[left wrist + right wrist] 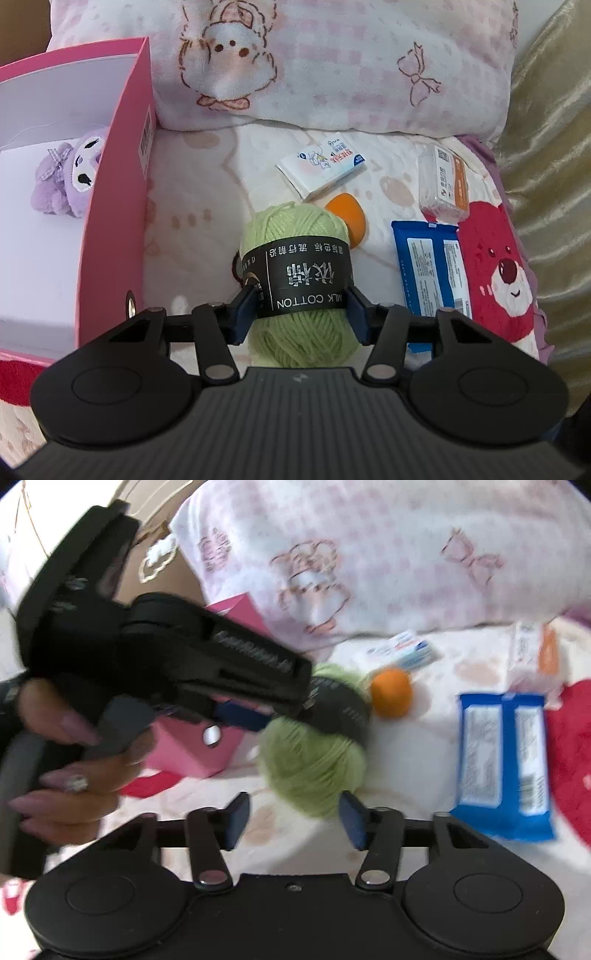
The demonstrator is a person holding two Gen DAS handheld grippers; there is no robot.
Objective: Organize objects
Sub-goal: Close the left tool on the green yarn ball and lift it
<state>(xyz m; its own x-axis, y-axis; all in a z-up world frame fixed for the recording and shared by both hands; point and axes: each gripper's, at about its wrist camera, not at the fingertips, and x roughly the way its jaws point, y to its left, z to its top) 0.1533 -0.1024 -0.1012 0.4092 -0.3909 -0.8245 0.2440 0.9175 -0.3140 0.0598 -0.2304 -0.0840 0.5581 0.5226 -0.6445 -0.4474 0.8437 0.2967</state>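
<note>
Your left gripper (301,312) has its two blue pads pressed against the black paper band of the green yarn ball (301,280), jaws about a third open and clamped on it from either side. Your right gripper (291,818) stands wider, its pads apart with nothing pressed between them; the lower end of the yarn lies just ahead of the gap, at 12 o'clock from it, not touched.

The yarn is a pale green skein wrapped by a black label with white lettering, resting on the patterned bedcover (207,177). In the left wrist view it sits dead centre, with the open pink box (122,184) at 9 o'clock of it. A purple plush toy (66,177) lies inside that box.

At 1 o'clock of the yarn an orange rounded object (349,214) is half hidden behind the skein, so you cannot tell what it is. A white tissue pack (321,168) lies at 12 o'clock, a blue wipes packet (430,266) at 3 o'clock with its lower end cut off by the gripper, and a wrapped white pack (441,184) at 2 o'clock.

The right wrist view is motion-blurred; your left hand (70,746) fills its left side
</note>
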